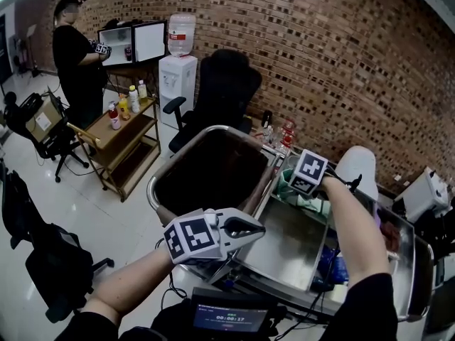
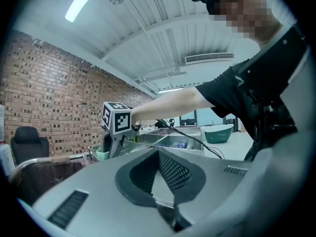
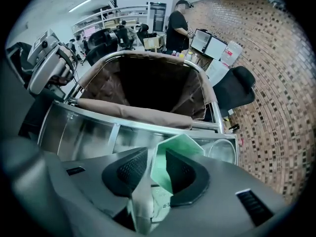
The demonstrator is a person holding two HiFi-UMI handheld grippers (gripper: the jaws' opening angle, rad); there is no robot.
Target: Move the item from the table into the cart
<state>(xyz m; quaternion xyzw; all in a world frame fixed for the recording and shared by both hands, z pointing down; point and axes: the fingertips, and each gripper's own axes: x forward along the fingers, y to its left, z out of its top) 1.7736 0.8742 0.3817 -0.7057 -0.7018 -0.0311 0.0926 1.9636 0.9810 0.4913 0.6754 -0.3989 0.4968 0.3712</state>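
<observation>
A pale green packet (image 3: 159, 168) stands between the jaws of my right gripper (image 3: 157, 154). It leans on the right pad, and a thin gap shows at the left pad, so the jaws are open around it. In the head view the right gripper (image 1: 304, 183) hangs over the steel table (image 1: 284, 244), close to the cart's near rim, with the green packet (image 1: 287, 184) under its marker cube. The cart (image 1: 213, 129) has a metal rim and a dark brown liner (image 3: 148, 115). My left gripper (image 1: 254, 228) hovers at the table's left front, shut and holding nothing (image 2: 158, 154).
A person (image 1: 73, 55) stands at the back left by a wooden trolley (image 1: 121, 137) with bottles. A black office chair (image 1: 229, 84) and a water dispenser (image 1: 178, 73) stand behind the cart. Bottles (image 1: 279, 132) line the brick wall. Cables run along the table's front edge.
</observation>
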